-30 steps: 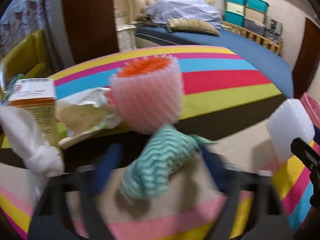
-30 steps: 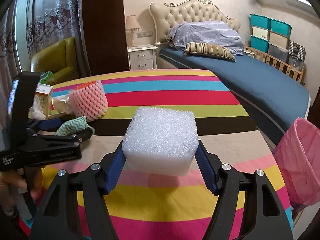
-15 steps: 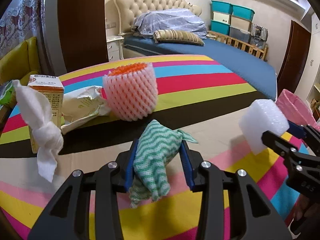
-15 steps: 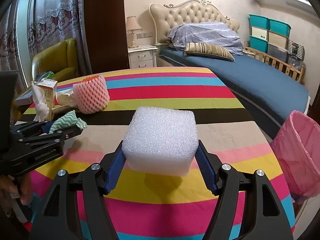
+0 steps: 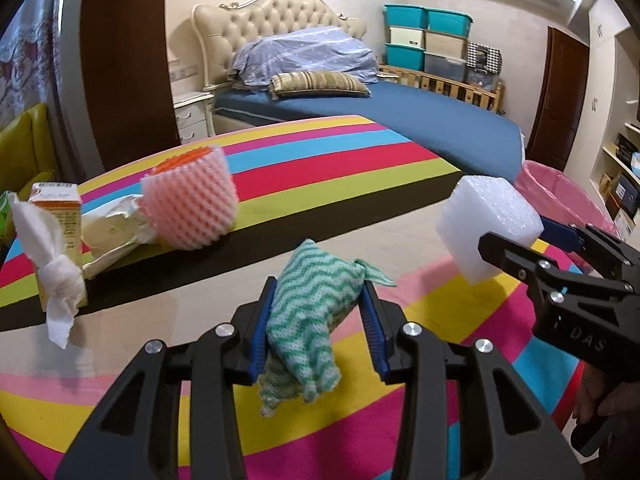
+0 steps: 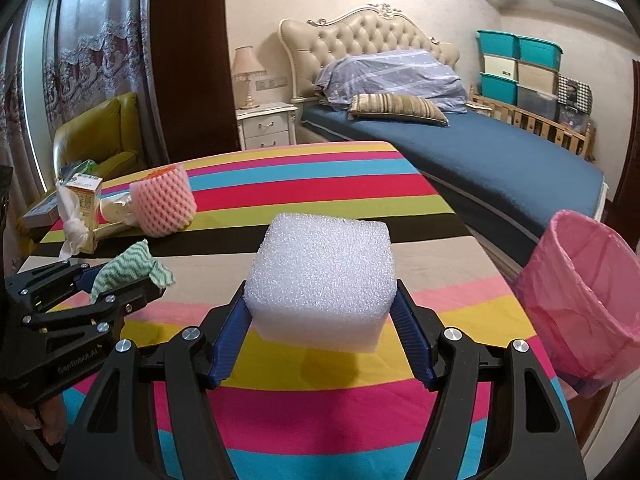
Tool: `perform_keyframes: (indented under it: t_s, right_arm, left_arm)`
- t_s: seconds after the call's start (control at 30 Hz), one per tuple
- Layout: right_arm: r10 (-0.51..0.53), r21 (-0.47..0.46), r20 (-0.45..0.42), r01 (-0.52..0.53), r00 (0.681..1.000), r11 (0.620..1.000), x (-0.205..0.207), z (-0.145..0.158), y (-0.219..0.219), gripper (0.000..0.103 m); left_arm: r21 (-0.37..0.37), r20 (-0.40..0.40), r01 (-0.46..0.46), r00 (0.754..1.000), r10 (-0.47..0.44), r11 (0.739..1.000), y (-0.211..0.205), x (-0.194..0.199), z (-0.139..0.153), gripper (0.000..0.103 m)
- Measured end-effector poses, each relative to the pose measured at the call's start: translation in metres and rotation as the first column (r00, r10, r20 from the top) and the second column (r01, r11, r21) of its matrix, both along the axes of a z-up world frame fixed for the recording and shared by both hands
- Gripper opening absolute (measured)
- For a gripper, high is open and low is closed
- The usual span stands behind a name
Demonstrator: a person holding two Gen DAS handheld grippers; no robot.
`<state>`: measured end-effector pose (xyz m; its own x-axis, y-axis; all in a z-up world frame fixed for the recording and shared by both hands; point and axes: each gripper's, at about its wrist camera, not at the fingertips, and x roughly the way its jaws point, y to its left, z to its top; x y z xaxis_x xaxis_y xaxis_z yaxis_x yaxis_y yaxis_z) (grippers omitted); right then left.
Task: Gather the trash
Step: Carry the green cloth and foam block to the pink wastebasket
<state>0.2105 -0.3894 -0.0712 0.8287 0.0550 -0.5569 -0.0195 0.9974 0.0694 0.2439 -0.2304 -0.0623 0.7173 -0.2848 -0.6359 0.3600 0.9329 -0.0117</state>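
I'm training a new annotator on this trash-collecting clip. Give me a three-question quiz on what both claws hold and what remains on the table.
1. True or false: the left claw is shut on the green zigzag cloth.
2. What does the right claw grip?
A. pink foam net
B. white foam block
C. carton
3. Fill in: the bin liner beside the striped table is ____.

Key
1. True.
2. B, the white foam block; the pink foam net and carton sit on the table.
3. Pink.
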Motion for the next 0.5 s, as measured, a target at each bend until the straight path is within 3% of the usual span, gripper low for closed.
perform_keyframes:
  t_s: [0.5]
  right_arm:
    - [-0.081, 0.019, 0.025, 0.081, 0.996, 0.997, -0.016, 0.0, -0.044, 0.065]
  left_arm:
    - [0.045, 0.021, 0.097, 0.995, -0.098, 0.994, -0.041, -0.006, 0.001, 0.04]
